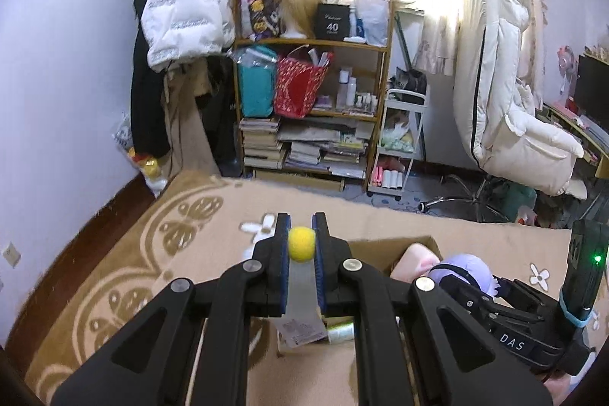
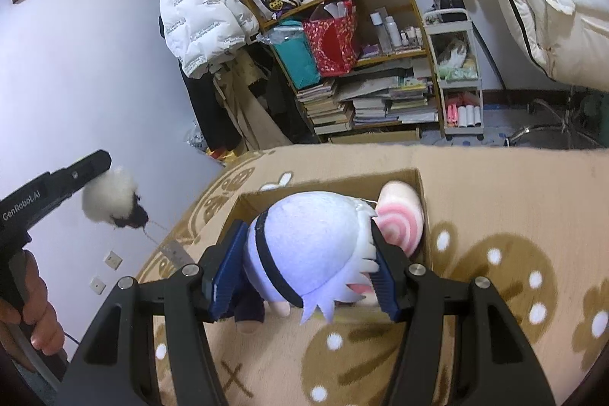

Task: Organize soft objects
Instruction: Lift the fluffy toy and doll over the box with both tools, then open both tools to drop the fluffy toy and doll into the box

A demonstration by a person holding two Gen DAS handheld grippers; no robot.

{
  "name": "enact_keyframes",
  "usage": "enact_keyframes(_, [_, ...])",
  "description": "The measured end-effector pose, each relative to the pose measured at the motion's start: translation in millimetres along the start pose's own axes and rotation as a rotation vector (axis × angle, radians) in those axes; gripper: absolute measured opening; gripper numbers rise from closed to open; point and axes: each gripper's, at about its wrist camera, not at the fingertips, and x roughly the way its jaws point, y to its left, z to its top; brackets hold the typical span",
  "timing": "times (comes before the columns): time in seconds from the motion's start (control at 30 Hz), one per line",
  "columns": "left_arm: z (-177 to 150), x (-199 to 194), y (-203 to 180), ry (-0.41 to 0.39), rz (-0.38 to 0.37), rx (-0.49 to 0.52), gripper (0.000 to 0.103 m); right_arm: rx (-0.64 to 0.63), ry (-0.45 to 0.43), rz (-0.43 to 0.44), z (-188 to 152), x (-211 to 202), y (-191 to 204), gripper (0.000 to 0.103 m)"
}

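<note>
Two grippers are shown, each carrying one soft toy above a patterned beige rug (image 2: 495, 185). My left gripper (image 1: 301, 246) is pressed nearly together on a small keychain plush (image 2: 110, 202): in the left wrist view a yellow pom (image 1: 301, 243) sits pinched between the blue pads, with a paper tag (image 1: 300, 330) dangling below; from the right wrist view the same toy appears as a white fluffy ball with a dark end, held in the air well clear of the rug. My right gripper (image 2: 304, 267) stands half spread, its pads bearing on both sides of the head of a lavender-haired plush doll (image 2: 308, 242), body hanging beneath. The doll hangs just over an open cardboard box (image 2: 416, 177), where a pink-and-white swirl cushion (image 2: 399, 215) already lies. Both toys look light and compressible, unlikely to break, but fluff gives way under the pads. I judge the doll's broad head the soundest hold; the keychain plush is best gripped on its firm pom, not the tag.
</note>
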Motion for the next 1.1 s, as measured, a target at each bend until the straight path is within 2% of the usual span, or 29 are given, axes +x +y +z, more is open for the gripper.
enact_keyframes(0.13, [11.2, 10.3, -10.4, -0.016, -0.007, 0.036, 0.01, -0.002, -0.014, -0.003, 12.6, 7.3, -1.5, 0.064])
enact_keyframes(0.3, [7.6, 33.5, -18.3, 0.022, -0.036, 0.037, 0.011, -0.01, 0.01, -0.011, 11.0, 24.2, -3.4, 0.064])
enact_keyframes(0.43, [-9.8, 58.8, -20.8, 0.092, -0.075, 0.013, 0.011, 0.004, 0.04, -0.014, 1.8, 37.1, -9.4, 0.064])
enact_keyframes(0.67, [-46.6, 94.0, -26.2, 0.183, -0.067, 0.025, 0.012, -0.021, 0.096, -0.09, -10.1, 55.7, -18.0, 0.065])
enact_keyframes(0.83, [-66.6, 112.3, -20.7, 0.245, -0.06, -0.012, 0.012, -0.035, 0.114, -0.099, -11.0, 60.9, -17.6, 0.066])
enact_keyframes(1.0, [-76.6, 118.2, -20.8, 0.28, -0.041, 0.001, 0.013, -0.04, 0.108, -0.114, -11.7, 62.0, -16.7, 0.066])
enact_keyframes(1.1, [-79.6, 119.3, -19.3, 0.286, -0.025, 0.013, 0.017, -0.037, 0.11, -0.113, -12.1, 61.9, -16.7, 0.066])
